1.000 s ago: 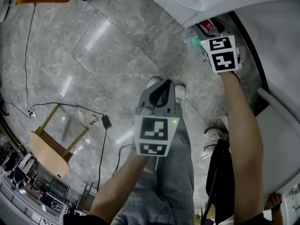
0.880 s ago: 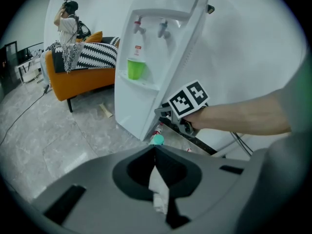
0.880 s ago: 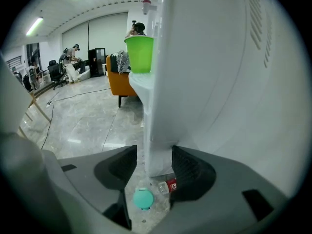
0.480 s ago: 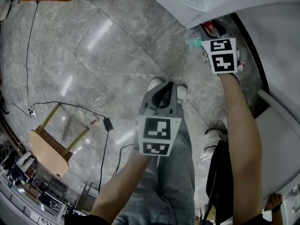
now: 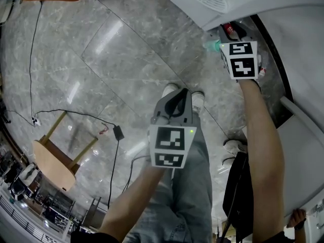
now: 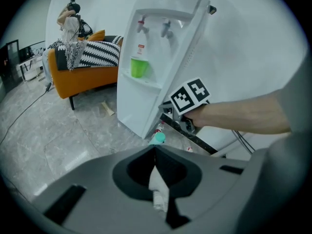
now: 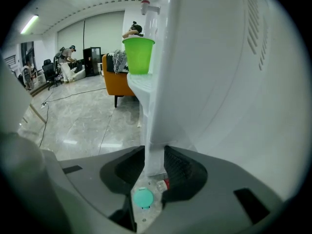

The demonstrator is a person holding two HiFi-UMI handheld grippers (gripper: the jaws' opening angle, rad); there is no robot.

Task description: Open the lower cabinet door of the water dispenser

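The white water dispenser (image 6: pixel 156 57) stands on the stone floor with a green cup (image 6: pixel 138 67) on its tray. My right gripper (image 7: pixel 155 167) is low at its front corner, also seen from above (image 5: pixel 226 34) and from the left gripper view (image 6: pixel 168 112). Its jaws have just been closing, and the lower cabinet door's white edge (image 7: pixel 155 145) is between them, with both pads against it. My left gripper (image 5: pixel 178 91) hangs over the person's shoes with its jaws together and nothing in them. The door's front face is hidden from the right gripper view.
A teal cap (image 7: pixel 143 197) and a small red-capped bottle (image 7: pixel 163 183) lie on the floor under the right gripper. An orange sofa (image 6: pixel 83 67) stands behind the dispenser. A wooden stool (image 5: pixel 55 156) and cables (image 5: pixel 76 114) are on the floor to the left.
The head view has shifted slightly. Both grippers keep their places, the right one at the dispenser's lower corner.
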